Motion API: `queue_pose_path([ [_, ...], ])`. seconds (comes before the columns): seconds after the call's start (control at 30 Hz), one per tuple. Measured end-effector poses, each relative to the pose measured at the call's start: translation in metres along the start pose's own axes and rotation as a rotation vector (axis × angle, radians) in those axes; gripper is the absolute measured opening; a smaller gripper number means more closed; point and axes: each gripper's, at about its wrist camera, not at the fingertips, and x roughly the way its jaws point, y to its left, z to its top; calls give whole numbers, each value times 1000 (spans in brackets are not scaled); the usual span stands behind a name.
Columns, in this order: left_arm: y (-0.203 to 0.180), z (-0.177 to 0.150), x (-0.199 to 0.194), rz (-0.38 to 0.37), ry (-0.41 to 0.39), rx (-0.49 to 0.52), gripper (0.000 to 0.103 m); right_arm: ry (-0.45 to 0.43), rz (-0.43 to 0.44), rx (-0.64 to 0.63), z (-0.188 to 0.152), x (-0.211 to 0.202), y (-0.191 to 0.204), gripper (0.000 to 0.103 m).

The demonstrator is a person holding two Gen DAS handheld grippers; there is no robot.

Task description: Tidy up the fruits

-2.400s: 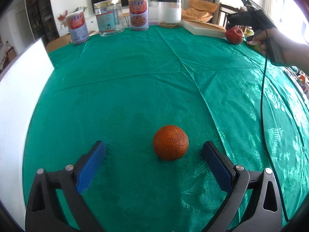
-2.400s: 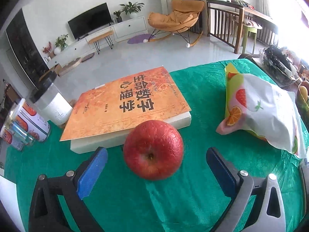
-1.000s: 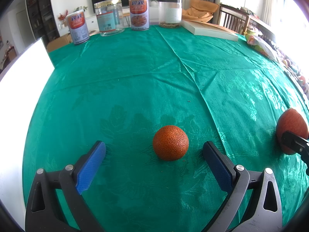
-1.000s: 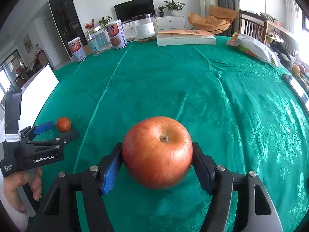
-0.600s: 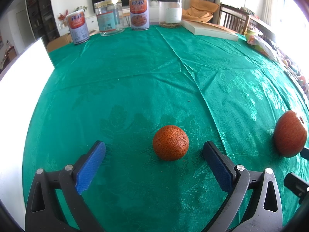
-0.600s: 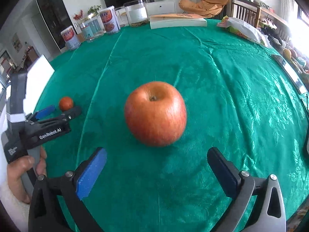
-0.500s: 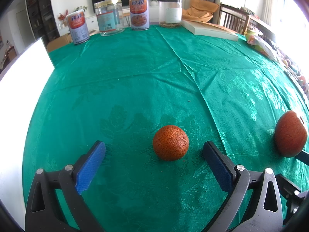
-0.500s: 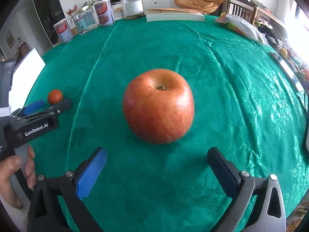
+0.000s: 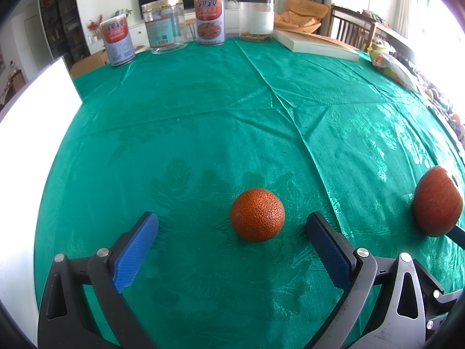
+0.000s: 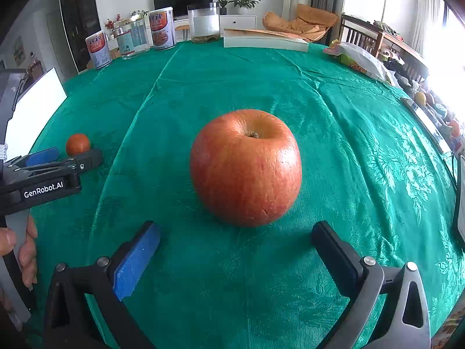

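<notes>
Both my grippers stand wide apart: right gripper has just opened behind the round red apple on green cloth; left gripper flanks the small orange.

"GenRobot.AI" in white letters along the black body of the left gripper, seen from the right wrist. Two large Chinese characters, 親親, in red on the orange-and-white labels of two tins at the table's far edge. A barcode on the clear jar's blue label, its digits and small print too fine to read.
</notes>
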Motion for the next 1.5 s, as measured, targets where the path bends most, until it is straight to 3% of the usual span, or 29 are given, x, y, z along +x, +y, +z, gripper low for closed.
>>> queue_pose_path([
  [1.5, -1, 0, 0, 2, 0, -2, 102, -4, -2, 1, -4, -1, 1, 103],
])
